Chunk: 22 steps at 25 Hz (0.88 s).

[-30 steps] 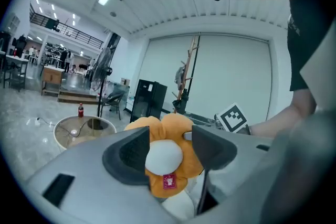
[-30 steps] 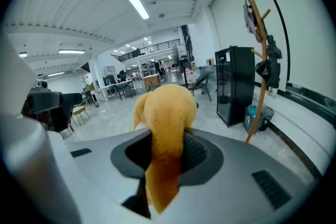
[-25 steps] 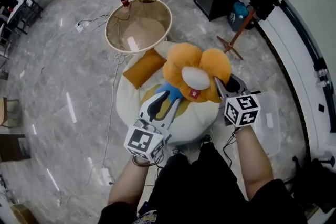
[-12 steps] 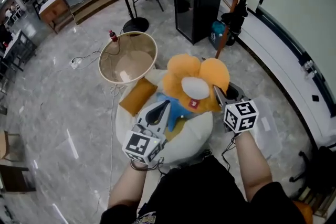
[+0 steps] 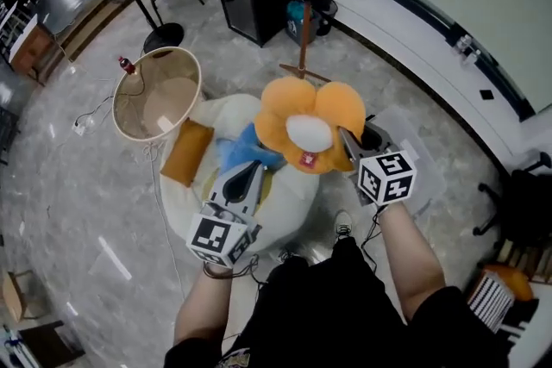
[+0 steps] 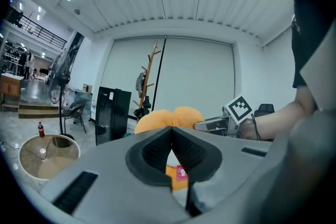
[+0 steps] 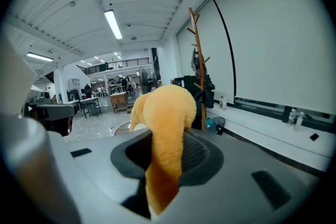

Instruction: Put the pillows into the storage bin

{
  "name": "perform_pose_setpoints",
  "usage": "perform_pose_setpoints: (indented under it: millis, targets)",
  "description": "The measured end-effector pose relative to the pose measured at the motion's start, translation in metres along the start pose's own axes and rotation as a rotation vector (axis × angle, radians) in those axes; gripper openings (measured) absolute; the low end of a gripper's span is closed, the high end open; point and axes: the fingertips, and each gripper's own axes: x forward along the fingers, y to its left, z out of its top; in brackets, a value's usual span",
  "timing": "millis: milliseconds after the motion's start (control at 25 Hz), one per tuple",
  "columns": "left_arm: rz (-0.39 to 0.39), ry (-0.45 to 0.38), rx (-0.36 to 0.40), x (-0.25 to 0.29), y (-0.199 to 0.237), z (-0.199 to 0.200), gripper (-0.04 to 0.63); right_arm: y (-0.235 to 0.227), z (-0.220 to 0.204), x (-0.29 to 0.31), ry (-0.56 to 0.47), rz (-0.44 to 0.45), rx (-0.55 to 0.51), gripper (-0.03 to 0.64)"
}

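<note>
The right claw [image 7: 165,165] is clamped on a fold of the orange flower-shaped plush pillow [image 7: 160,113], its pads squeezing a petal at the pillow's right edge. The pillow hangs in the air in front of the person, white centre facing up. The left claw [image 6: 170,131] is closed tip to tip, and I can make out nothing between its pads. It sits just under the pillow's near left side, by a blue plush part [image 5: 241,152].

The round tan storage bin [image 5: 128,123] stands open on the grey marble floor [image 5: 78,211], ahead and to the left of both claws and well apart from the pillow. The left hand is the nearer to it, so I judge that the carry must swing leftward.

A mustard square pillow [image 5: 185,152] lies on a white beanbag [image 5: 185,207] beside the bin, below the held one.
</note>
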Motion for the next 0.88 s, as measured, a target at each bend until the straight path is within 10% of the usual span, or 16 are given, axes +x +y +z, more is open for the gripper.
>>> perform_pose_setpoints:
  millis: [880]
  targets:
    - [-0.381, 0.16, -0.025, 0.271, -0.374, -0.071, 0.006, -0.387, -0.151, -0.262, 0.038, -0.338, 0.257, 0.115]
